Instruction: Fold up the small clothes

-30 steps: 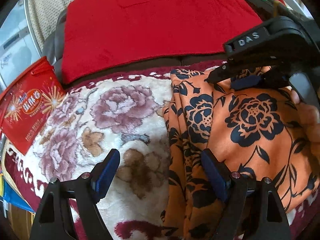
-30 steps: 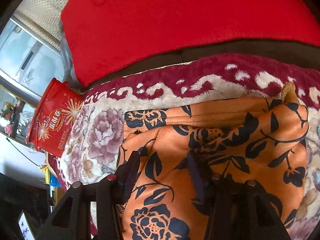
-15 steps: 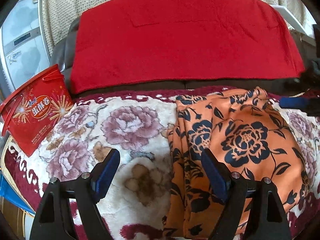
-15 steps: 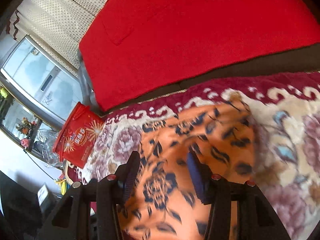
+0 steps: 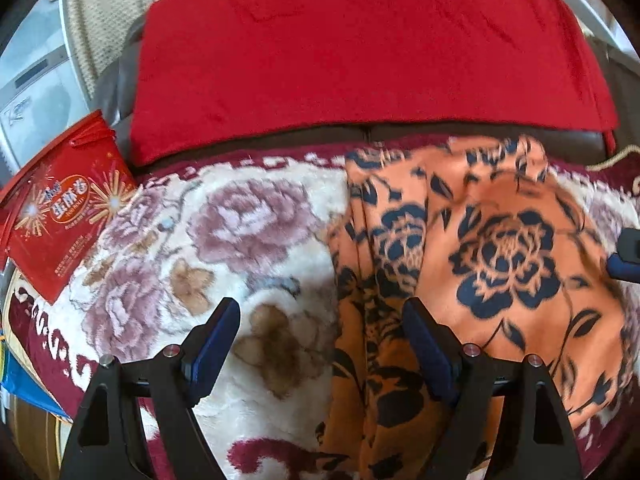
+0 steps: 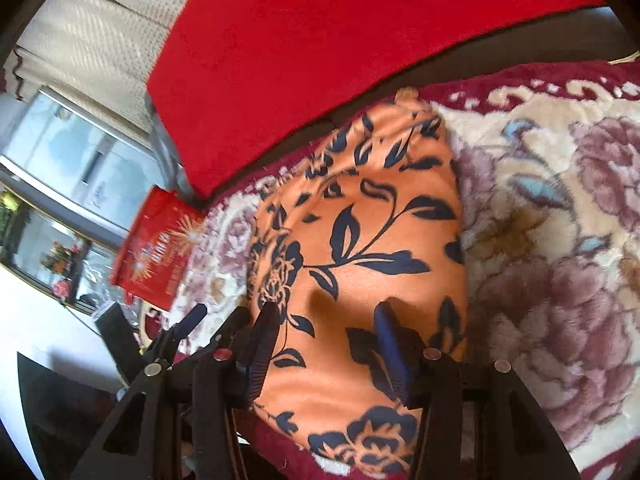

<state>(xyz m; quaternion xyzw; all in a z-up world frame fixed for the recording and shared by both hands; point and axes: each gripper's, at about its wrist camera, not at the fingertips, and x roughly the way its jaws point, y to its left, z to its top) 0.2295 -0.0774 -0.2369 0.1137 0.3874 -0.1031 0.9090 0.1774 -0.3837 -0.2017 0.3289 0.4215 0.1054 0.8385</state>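
Garment point(image 5: 480, 264) folded on floral blanket point(image 5: 240, 240), long axis running away from both grippers; left gripper point(image 5: 320, 344) open straddling its left edge, right gripper point(image 6: 326, 340) open above it, nothing held

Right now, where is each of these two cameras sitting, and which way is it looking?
Left wrist: rides the left tongs, looking down over the floral blanket and orange garment; its own open fingers show.
Right wrist: rides the right tongs, looking down onto the orange garment; its fingers show, open above the cloth.
Shared: garment, blanket, red cover, red box.
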